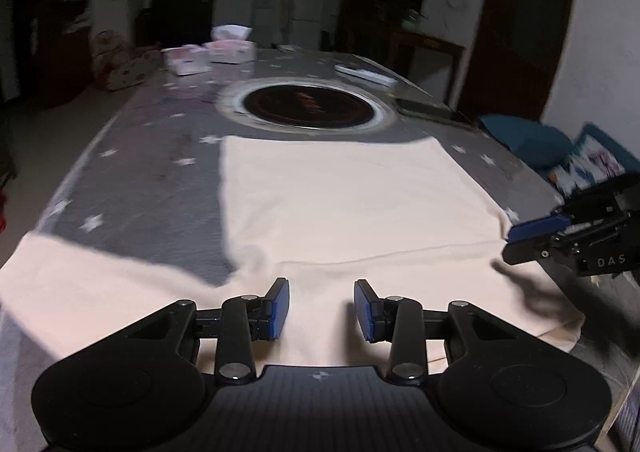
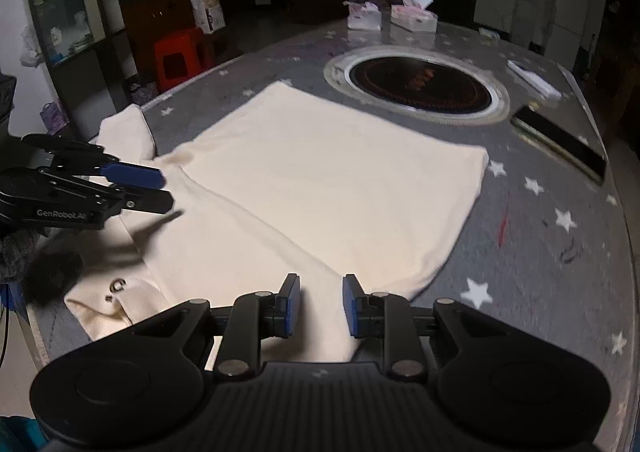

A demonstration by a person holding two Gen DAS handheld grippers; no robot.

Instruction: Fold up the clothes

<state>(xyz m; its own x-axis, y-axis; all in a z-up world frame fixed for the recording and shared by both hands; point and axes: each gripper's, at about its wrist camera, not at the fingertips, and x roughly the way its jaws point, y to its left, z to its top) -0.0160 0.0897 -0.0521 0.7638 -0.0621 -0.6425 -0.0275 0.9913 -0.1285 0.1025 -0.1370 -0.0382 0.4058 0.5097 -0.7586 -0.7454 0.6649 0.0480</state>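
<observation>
Mid-fold, both grippers, left [image 1: 321, 308] and right [image 2: 321, 304], hover released over the shirt [image 2: 320, 180] (sleeve [image 2: 128, 132] unfolded), needing a fresh pinch next.

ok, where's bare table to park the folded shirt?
Free: the starred cloth right of the shirt, bordered by the round burner and black tablet; also the grey strip left of the shirt's body. Crowded: the far end, with tissue boxes, and the right edge by the white remote.
</observation>
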